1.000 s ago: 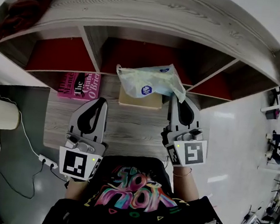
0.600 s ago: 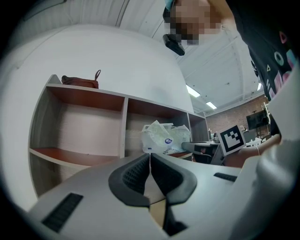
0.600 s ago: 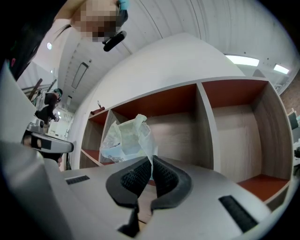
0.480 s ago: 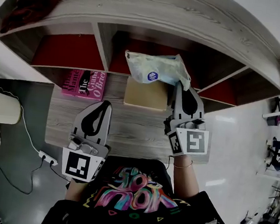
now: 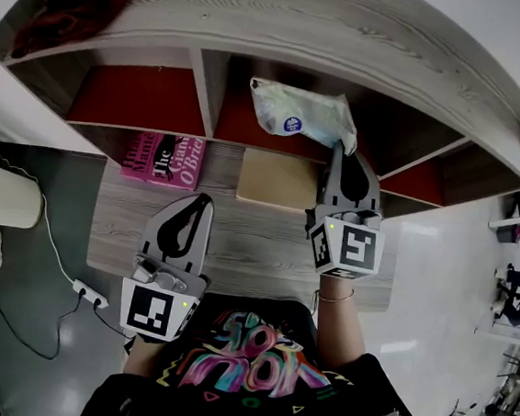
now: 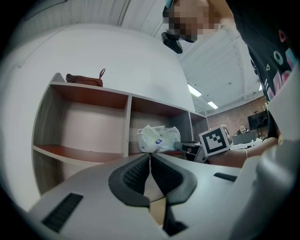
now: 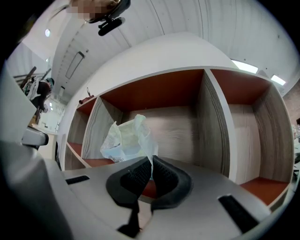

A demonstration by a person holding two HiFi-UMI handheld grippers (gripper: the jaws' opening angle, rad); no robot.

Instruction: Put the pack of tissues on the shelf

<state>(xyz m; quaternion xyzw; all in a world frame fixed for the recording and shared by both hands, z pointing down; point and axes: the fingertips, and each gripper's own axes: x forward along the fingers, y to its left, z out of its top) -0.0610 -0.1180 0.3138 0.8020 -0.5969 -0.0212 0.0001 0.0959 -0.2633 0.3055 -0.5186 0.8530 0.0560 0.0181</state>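
while clamped in the right gripper (image 5: 342, 147), a crumpled, pale-green, blue-stickered pack of tissues (image 5: 297, 114)

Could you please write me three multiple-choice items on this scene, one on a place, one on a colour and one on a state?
1. In which compartment of the shelf is the tissue pack?
A. left
B. middle
C. right

2. What colour is the lettered book on the desk?
A. pink
B. green
C. blue

3. How do the jaws of the left gripper stand?
A. shut, with nothing between them
B. shut on the pack
C. wide open

Answers:
1 B: the right gripper holds the pack by its edge between the two dividers.
2 A: its cover is plainly pink.
3 A: in the left gripper view the pads meet and nothing is between them.
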